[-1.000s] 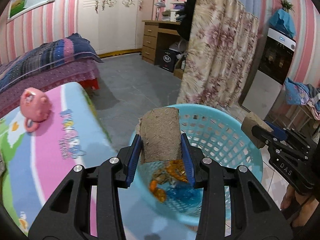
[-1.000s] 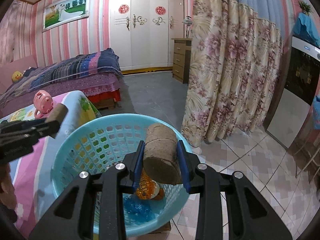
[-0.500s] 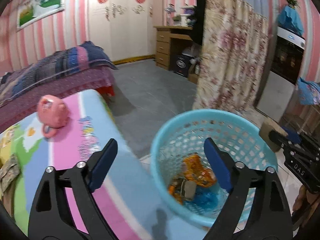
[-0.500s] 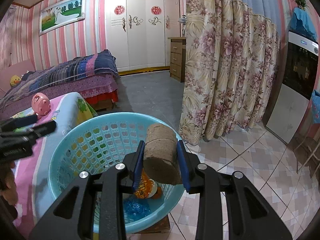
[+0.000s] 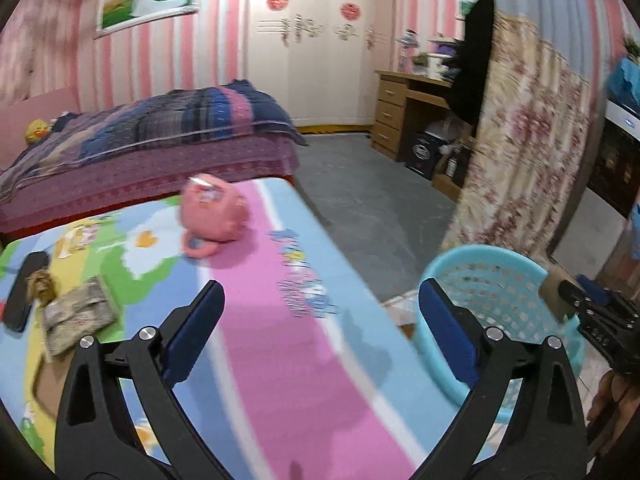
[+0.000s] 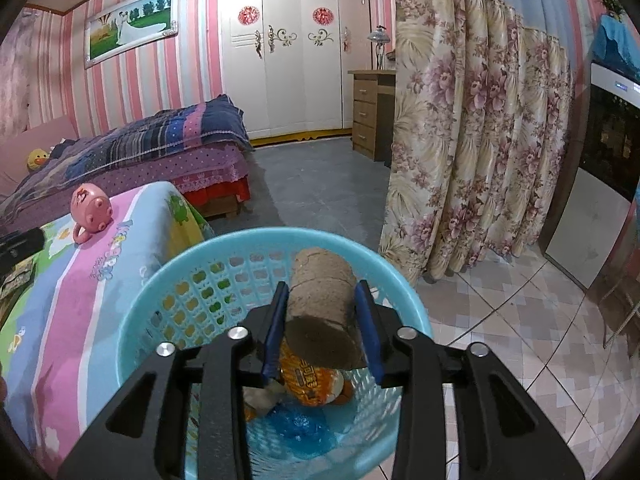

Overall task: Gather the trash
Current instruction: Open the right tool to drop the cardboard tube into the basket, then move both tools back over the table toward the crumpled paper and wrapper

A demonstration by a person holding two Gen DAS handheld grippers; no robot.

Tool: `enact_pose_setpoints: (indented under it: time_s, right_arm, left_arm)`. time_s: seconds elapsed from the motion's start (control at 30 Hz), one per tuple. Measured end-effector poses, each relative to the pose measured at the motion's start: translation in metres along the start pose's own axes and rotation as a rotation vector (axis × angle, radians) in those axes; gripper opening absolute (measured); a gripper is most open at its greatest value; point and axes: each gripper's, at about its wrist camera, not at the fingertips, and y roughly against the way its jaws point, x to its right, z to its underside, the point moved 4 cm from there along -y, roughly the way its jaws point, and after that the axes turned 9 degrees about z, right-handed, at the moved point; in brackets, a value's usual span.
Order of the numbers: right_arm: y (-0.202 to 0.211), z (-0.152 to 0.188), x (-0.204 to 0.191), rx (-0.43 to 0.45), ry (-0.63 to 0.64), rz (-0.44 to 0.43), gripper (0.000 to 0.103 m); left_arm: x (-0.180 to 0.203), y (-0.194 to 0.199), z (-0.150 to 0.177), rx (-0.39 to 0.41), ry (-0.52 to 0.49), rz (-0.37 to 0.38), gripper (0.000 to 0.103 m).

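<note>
My right gripper (image 6: 322, 330), clamped on the cardboard roll (image 6: 322, 308), hung directly over the basket (image 6: 140, 312). My left gripper (image 5: 320, 328) gaped empty, facing scraps (image 5: 76, 314) on the counter (image 5: 300, 360).

The left gripper (image 5: 320, 320) fills the lower frame, jaws spread wide with nothing between its blue pads (image 5: 191, 336). The right gripper (image 6: 322, 320), low centre, has its jaws pinched onto a cardboard roll (image 6: 322, 304).

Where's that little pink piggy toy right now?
The pink pig sits on the colourful mat, on its pink stripe near the far edge, in front of the bed. In the right camera it's far left, beyond the blue basket.
</note>
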Motion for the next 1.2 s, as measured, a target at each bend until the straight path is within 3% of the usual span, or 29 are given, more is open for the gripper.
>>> enact_pose_setpoints:
  time_s: [0.03,0.17,0.3,0.7,0.97,1.2]
  right_arm:
    - [0.002,-0.001,-0.001,0.009,-0.004,-0.005,0.072]
    - [0.012,-0.008,-0.009,0.037,0.000,0.021,0.080]
    - [0.025,-0.017,-0.022,0.074,-0.010,0.003,0.091]
    - [0.063,-0.039,-0.109,0.123,0.106,-0.101,0.094]
    - [0.065,-0.042,-0.188,0.096,0.172,-0.204,0.094]
    - [0.049,-0.031,-0.267,0.047,0.268,-0.279,0.094]
  left_arm:
    - [-0.008,0.005,-0.001,0.006,0.007,-0.018,0.096]
    - [-0.041,0.024,0.000,0.020,0.023,-0.105,0.097]
    - [-0.072,0.039,0.001,0.015,0.061,-0.142,0.097]
    - [-0.179,0.082,-0.002,0.021,0.127,-0.270,0.097]
    - [-0.263,0.101,0.006,0.001,0.188,-0.362,0.097]
    - [-0.315,0.095,0.025,-0.064,0.233,-0.379,0.097]
